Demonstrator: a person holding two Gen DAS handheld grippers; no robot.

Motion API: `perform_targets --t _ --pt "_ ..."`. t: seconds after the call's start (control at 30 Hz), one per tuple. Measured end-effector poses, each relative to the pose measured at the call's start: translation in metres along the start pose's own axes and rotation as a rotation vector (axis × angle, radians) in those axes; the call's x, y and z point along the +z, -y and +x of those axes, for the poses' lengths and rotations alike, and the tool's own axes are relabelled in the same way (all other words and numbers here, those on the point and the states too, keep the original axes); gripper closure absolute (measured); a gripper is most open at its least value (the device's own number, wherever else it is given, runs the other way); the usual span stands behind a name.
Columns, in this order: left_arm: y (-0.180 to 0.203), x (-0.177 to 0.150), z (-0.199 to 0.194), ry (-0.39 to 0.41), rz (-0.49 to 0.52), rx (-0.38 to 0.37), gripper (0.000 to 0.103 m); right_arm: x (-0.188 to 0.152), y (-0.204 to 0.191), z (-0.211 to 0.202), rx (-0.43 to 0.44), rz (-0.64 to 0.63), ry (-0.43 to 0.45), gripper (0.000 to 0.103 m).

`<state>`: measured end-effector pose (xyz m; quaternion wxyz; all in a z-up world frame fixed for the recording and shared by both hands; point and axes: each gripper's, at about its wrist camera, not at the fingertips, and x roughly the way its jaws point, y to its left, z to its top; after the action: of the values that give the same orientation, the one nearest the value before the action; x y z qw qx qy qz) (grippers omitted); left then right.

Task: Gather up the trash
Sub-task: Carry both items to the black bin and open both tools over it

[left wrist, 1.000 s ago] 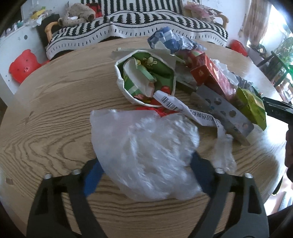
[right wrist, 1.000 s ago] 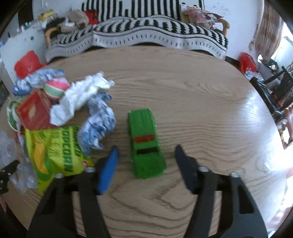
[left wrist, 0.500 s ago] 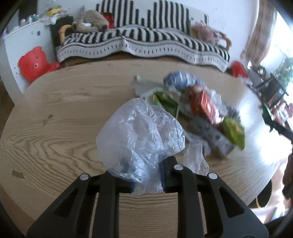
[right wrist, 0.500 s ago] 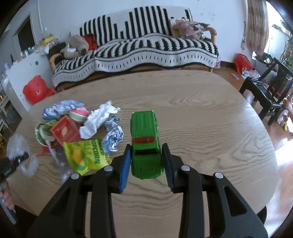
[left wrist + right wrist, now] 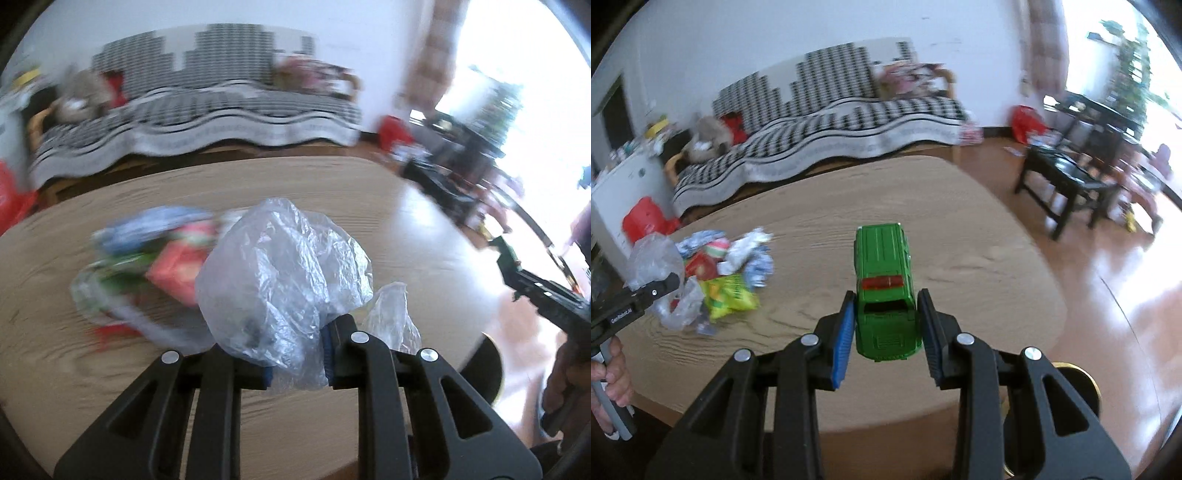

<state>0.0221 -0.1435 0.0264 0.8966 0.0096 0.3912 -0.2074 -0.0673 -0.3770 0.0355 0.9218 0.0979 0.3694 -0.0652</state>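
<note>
Across the middle of the room, a round wooden table (image 5: 960, 229) fills the foreground, with a black-and-white striped sofa (image 5: 827, 122) behind it against the wall and a dark side table (image 5: 1067, 177) off to the right by the bright window. On the table's left part sits a heap of trash (image 5: 727, 273): a yellow-green popcorn bag (image 5: 729, 295), a red carton (image 5: 701, 266), crumpled white paper and blue-and-white wrappers, all touching one another. Above the near edge of that heap, the left gripper (image 5: 299, 363) has its fingers pinched together on a crumpled clear plastic bag (image 5: 280, 273), which bulges up above them, held clear of the tabletop. To the right, well apart from the heap, the right gripper (image 5: 886, 332) has both blue pads pressed to the sides of a green toy car (image 5: 884, 291), gripping its rear end, with the car's nose pointing away toward the sofa.
</note>
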Motion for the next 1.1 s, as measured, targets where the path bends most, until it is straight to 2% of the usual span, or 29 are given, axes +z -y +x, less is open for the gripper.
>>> perform_targets --t 0.13,0.27,0.37,0.53,0.6,0.7,0.83,1.1 --pt "0.094 0.0 0.027 0.0 0.119 -0.12 0.084 -0.028 0.077 -0.026 -0.095 0.109 0.002 0.069" --pt "0.181 -0.014 0.056 -0.056 0.214 -0.247 0.084 -0.064 0.148 -0.04 -0.174 0.232 -0.027 0.069" --pt "0.25 -0.036 0.08 -0.106 0.302 -0.333 0.084 -0.099 0.2 -0.047 -0.212 0.339 -0.073 0.069" --pt "0.316 -0.08 0.134 -0.249 0.38 -0.429 0.084 -0.16 0.273 -0.044 -0.203 0.533 -0.213 0.069" --pt "0.335 -0.097 0.158 -0.316 0.402 -0.441 0.084 -0.175 0.289 -0.043 -0.207 0.567 -0.239 0.069" --pt "0.35 -0.113 0.184 -0.376 0.418 -0.448 0.084 -0.192 0.305 -0.038 -0.202 0.604 -0.276 0.069" --pt "0.366 -0.126 0.198 -0.4 0.445 -0.436 0.084 -0.194 0.311 -0.024 -0.189 0.627 -0.302 0.069" --pt "0.38 -0.133 0.208 -0.427 0.446 -0.45 0.084 -0.189 0.314 -0.022 -0.167 0.626 -0.282 0.069"
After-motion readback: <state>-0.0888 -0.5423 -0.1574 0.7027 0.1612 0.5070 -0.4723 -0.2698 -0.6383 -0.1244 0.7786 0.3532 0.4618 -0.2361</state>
